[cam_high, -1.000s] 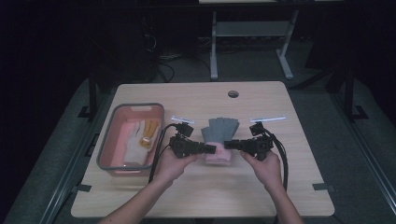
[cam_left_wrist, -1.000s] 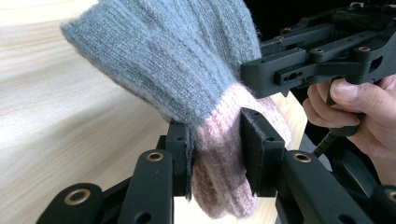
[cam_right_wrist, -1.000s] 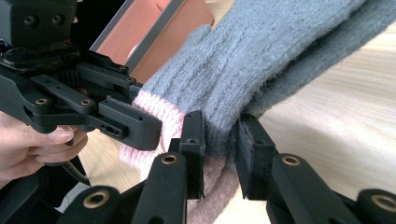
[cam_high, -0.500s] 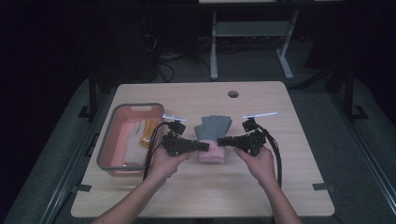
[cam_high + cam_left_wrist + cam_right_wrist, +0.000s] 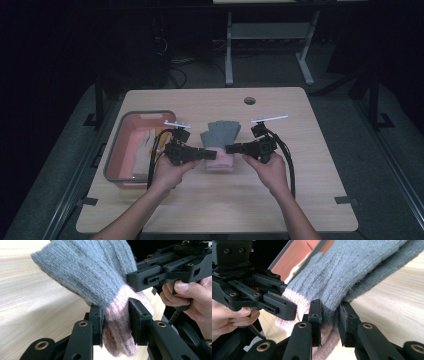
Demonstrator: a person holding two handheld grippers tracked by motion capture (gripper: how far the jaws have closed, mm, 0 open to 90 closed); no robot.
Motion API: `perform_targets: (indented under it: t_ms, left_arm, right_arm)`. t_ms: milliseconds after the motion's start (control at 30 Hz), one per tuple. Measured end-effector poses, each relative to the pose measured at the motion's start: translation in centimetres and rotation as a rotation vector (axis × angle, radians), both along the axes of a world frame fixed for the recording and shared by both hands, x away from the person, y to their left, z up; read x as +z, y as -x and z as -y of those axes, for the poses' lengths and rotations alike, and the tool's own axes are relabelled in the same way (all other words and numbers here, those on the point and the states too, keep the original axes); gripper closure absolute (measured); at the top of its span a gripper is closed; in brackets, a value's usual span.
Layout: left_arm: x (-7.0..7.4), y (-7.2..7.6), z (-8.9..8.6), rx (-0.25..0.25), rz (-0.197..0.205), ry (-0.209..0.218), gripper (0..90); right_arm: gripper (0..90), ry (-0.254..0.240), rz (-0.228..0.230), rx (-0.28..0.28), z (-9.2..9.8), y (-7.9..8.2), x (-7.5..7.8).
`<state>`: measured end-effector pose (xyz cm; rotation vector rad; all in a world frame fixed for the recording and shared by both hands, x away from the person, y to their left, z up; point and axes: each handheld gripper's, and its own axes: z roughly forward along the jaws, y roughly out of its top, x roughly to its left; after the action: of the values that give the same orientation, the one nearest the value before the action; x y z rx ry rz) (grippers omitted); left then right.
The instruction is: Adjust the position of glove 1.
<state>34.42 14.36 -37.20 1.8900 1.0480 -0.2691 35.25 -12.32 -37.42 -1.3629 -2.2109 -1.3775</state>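
Left gripper [image 5: 115, 322] jaws pinch pink cuff of glove [image 5: 220, 135]; right gripper [image 5: 329, 322] jaws pinch same cuff at grey-pink seam. Glove hangs between grippers, just right of tub [image 5: 119, 150], grey fingers trailing on table [image 5: 310, 195].

Risk: knit slips from shallow pinch; uneven pull stretches cuff.

Hard to tell: tub contents blurred; cuff bottom cut off by frame.

We see a dim lab or workshop: a pale wooden table [image 5: 300, 200] with a round cable hole [image 5: 249, 100], a metal-legged bench [image 5: 270, 35] and loose black cables [image 5: 175, 60] behind.
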Motion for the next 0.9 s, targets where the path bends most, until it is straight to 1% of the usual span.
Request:
perform_targets:
  t_ms: [200, 300, 567, 667, 800, 833, 867, 900]
  left_arm:
    - [0.3, 0.0, -0.8, 0.008, 0.003, 0.005, 66.8]
    - [0.4, -0.1, -1.1, 0.01, 0.001, 0.008, 66.9]
    - [0.8, 0.0, -1.8, 0.016, 0.007, 0.003, 66.9]
    - [0.9, 0.0, -2.1, 0.027, 0.006, 0.005, 66.9]
    - [1.0, -0.1, -2.6, 0.025, 0.013, -0.003, 66.9]
    - [1.1, -0.1, -2.6, 0.035, 0.011, 0.005, 66.8]
    - [1.1, -0.1, -2.8, 0.031, 0.014, 0.004, 66.8]
    - [1.2, -0.1, -2.9, 0.037, 0.015, 0.003, 66.8]
  right_arm:
    - [74.2, -0.002, 0.0, 0.01, -0.8, -0.3, 0.3]
    - [74.1, 0.0, 0.009, 0.017, -1.1, -0.4, 0.4]
    - [73.9, -0.006, 0.0, 0.029, -1.7, -0.7, 0.7]
    - [73.9, -0.002, 0.003, 0.033, -2.0, -0.9, 0.8]
    - [73.8, 0.006, 0.006, 0.041, -2.5, -1.0, 1.0]
    - [73.8, 0.006, 0.004, 0.043, -2.6, -1.1, 1.1]
    - [73.8, 0.006, 0.01, 0.042, -2.8, -1.1, 1.1]
    - [73.8, 0.007, 0.007, 0.043, -2.9, -1.2, 1.2]
